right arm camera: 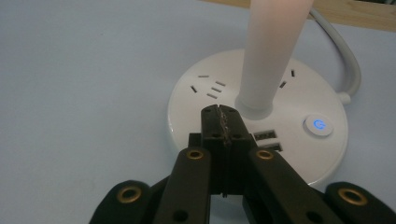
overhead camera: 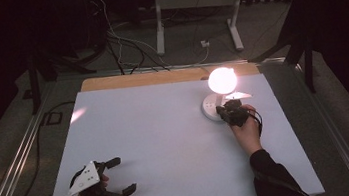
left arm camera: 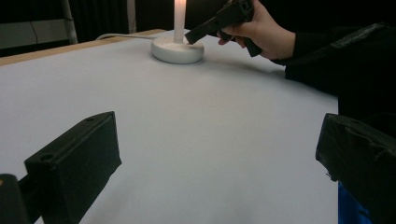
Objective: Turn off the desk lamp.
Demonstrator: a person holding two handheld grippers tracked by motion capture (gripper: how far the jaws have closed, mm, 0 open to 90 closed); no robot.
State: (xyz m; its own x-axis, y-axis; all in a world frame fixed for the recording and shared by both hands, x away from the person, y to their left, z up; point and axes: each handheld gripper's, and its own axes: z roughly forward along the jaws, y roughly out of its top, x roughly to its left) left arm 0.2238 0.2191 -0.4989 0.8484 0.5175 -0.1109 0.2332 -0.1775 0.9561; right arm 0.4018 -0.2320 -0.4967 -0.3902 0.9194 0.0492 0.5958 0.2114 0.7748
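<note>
At the near left of the white table (overhead camera: 168, 144) we see the left gripper (overhead camera: 121, 176) resting low in the person's left hand (overhead camera: 91, 191), its jaws spread wide and holding nothing; in the left gripper view the two black jaws stand far apart over bare tabletop. Moving right, the desk lamp (overhead camera: 217, 95) stands toward the far right of the table, its round head (overhead camera: 222, 80) glowing brightly above a white stem (right arm camera: 273, 51). Its round white base (right arm camera: 205, 100) carries socket slots, USB ports (right arm camera: 266, 140) and a blue-lit power button (right arm camera: 318, 125), and a white cord (right arm camera: 343, 56) leaves it at the back. The right gripper (right arm camera: 222, 122), in the right hand (overhead camera: 247, 129), has its jaws pressed together, tips just over the base beside the stem; we cannot tell whether they touch it.
</note>
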